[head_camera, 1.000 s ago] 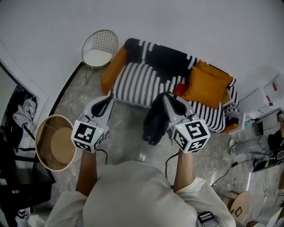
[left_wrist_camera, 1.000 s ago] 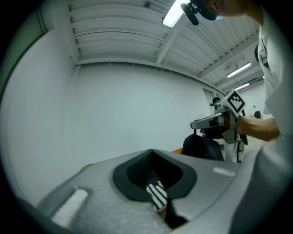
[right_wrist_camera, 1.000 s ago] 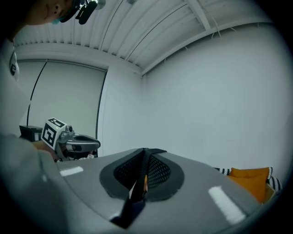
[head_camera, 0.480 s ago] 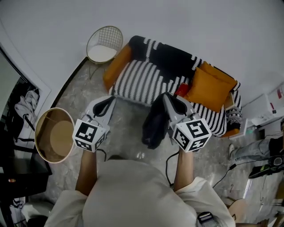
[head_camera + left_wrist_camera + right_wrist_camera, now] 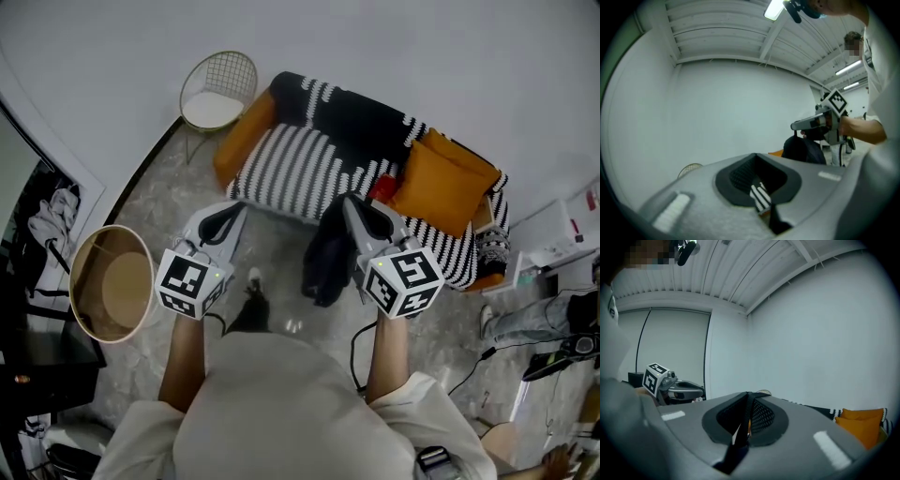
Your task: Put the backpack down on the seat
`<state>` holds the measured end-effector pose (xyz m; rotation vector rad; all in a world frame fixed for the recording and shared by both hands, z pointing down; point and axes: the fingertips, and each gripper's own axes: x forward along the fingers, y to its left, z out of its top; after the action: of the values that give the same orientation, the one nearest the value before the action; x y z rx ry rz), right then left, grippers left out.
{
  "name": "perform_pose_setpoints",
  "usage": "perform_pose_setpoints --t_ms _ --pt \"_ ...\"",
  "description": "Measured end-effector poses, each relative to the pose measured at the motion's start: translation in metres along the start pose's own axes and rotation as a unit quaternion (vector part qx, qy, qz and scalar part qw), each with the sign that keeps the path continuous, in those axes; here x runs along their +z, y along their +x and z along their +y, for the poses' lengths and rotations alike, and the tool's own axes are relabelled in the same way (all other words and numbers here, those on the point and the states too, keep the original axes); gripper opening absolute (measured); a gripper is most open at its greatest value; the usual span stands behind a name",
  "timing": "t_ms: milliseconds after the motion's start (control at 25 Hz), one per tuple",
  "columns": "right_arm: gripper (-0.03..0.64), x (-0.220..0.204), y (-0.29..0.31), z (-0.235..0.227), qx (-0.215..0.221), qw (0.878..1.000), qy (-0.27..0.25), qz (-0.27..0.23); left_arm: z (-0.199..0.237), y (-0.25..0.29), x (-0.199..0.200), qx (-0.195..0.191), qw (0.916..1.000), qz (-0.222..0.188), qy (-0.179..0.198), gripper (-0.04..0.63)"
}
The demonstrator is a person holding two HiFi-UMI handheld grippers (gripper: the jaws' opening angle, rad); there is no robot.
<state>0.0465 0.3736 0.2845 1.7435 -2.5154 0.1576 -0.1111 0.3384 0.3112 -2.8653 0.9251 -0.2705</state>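
Note:
A black backpack [image 5: 325, 258] hangs in the air in front of the black-and-white striped sofa [image 5: 300, 169], just short of its seat. My right gripper [image 5: 352, 202] is shut on the backpack's top strap [image 5: 739, 433], which runs between its jaws in the right gripper view. The left gripper view shows the backpack [image 5: 804, 149] dangling under the right gripper [image 5: 812, 124]. My left gripper [image 5: 231, 210] is to the left of the backpack, apart from it. Its jaws are shut with nothing between them, and the sofa's stripes show through the gap behind the pads [image 5: 760, 197].
Orange cushions [image 5: 438, 183] lie on the sofa's right half, with a red thing [image 5: 380, 189] beside them. A wire chair [image 5: 217, 94] stands left of the sofa. A round wooden tub [image 5: 111, 295] is at the left. A person's shoe [image 5: 253, 302] is on the marbled floor.
A shoe has come into view on the floor between my arms. Both grippers and the hanging backpack keep about the same places in the picture. The grip on the strap is unchanged.

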Motion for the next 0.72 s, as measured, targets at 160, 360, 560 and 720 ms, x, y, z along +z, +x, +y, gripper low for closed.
perform_pose_setpoints --t_ms 160,360,560,720 --pt "0.006 -0.004 0.016 -0.012 -0.006 1.000 0.004 0.008 0.010 0.018 -0.002 -0.007 1.0000 -0.004 0.001 0.002" --pt "0.006 -0.002 0.045 -0.033 -0.011 1.000 0.009 0.011 0.037 0.048 -0.007 -0.009 1.0000 -0.004 0.000 0.002" --pt "0.006 -0.003 0.089 -0.056 -0.011 1.000 0.005 0.013 0.078 0.089 -0.015 -0.009 1.0000 0.000 0.001 0.002" --pt "0.006 -0.002 0.127 -0.075 -0.013 1.000 0.011 0.019 0.109 0.122 -0.019 -0.016 0.9999 0.005 0.000 0.002"
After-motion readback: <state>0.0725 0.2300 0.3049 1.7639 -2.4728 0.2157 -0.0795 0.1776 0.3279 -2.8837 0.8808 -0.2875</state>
